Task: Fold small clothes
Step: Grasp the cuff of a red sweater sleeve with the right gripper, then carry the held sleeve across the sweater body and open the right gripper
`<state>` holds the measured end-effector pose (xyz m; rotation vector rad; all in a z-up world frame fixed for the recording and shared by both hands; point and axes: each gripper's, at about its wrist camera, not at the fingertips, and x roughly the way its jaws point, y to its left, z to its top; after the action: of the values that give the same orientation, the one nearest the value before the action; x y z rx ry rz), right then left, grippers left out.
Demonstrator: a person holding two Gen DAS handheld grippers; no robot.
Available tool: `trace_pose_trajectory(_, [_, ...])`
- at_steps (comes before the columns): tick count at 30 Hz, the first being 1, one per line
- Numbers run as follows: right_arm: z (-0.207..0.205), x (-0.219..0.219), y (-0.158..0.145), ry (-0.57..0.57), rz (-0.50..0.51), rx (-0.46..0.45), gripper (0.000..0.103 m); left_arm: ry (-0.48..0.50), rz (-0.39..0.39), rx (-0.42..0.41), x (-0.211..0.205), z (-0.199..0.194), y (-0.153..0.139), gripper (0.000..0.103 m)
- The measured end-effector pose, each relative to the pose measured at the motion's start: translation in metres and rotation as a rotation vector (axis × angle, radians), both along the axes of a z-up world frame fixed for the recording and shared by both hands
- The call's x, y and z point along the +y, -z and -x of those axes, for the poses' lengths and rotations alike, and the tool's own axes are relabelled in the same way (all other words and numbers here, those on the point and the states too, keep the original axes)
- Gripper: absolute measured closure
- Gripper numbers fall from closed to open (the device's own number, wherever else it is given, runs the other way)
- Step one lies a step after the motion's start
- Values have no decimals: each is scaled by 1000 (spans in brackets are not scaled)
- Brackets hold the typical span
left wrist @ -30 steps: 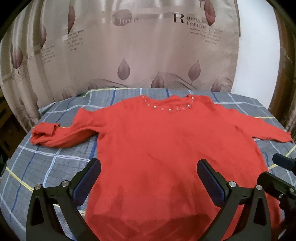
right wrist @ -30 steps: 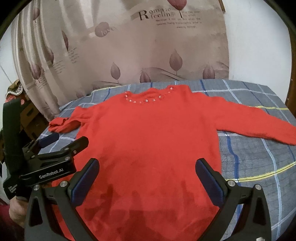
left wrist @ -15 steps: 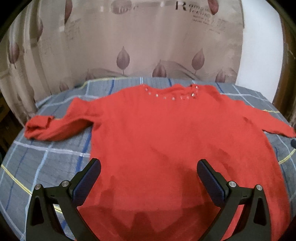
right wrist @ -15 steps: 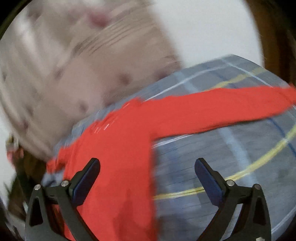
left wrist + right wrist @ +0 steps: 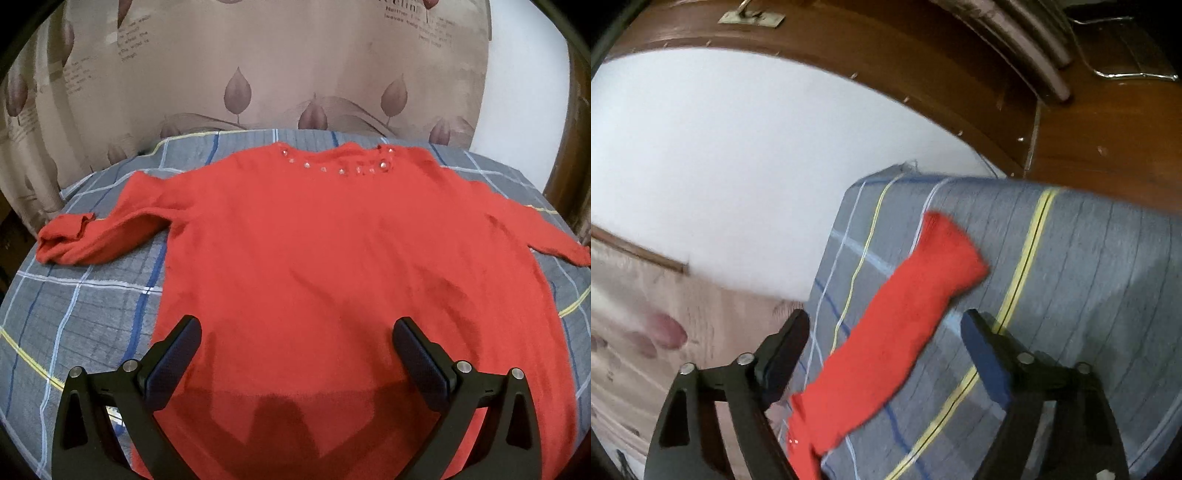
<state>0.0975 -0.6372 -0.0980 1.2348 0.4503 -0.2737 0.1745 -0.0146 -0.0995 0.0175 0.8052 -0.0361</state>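
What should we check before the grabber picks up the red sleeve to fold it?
1. Red knit sweater lies flat on the grey plaid bedsheet: ok.
2. Sweater's right sleeve stretched out straight: ok.
3. Right gripper lined up over that sleeve, jaws closing, pads not yet on the cloth: ok.
4. Left gripper open above the hem, holding nothing: ok.
5. Other sleeve's cuff smooth: not ok, it is bunched.
6. Sleeve end well clear of the bed's edge: cannot tell.

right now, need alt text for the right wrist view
A red sweater sleeve lies diagonally on a grey plaid bedsheet, its cuff pointing away, framed by the right hand-held gripper, whose jaws are closing without touching it. White wall and brown wooden furniture sit behind.
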Motion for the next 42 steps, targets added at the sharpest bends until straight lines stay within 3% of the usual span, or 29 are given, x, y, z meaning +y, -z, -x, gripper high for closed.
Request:
trace_pose_trajectory(7, [-32,3,-5,-28,109,101,23,-1,-4,21,0,-3,3,0])
trace_pose_trajectory(13, [-44,7,-3,4,139,139,24,-2,12,35,2,-6,4,0])
trace_pose_trajectory(14, [-46,7,-1,6,143,149,34,-2,16,36,3,-6,4,0])
trace_pose_trajectory(15, [-49,7,2,5,135,165,65,-2,21,35,4,-6,4,0])
trace_pose_trajectory(17, [-52,3,19,-21,60,195,97,-4,30,33,6,-6,4,0])
trace_pose_trajectory(19, [-51,5,20,-3,57,178,96,-5,42,33,8,-6,4,0])
trace_pose_trajectory(23, [-70,38,-13,-63,92,106,96,-17,75,29,14,-5,2,0])
trace_pose_trajectory(27, [-121,116,-65,-246,155,7,96,-35,132,-53,32,8,-13,0])
trace_pose_trajectory(31, [-183,235,-97,-477,199,-79,96,-57,92,-117,60,19,-26,0])
trace_pose_trajectory(34, [-216,317,-95,-610,200,-100,96,-83,56,-126,84,19,-25,0])
trace_pose_trajectory(36, [-238,377,-83,-703,207,-89,96,-111,75,-107,99,17,-21,0])
trace_pose_trajectory(40, [-266,480,-42,-854,243,-6,96,-167,193,-36,129,12,-4,0])
trace_pose_trajectory(42, [-270,506,-25,-889,258,28,96,-187,254,-4,139,10,3,0])
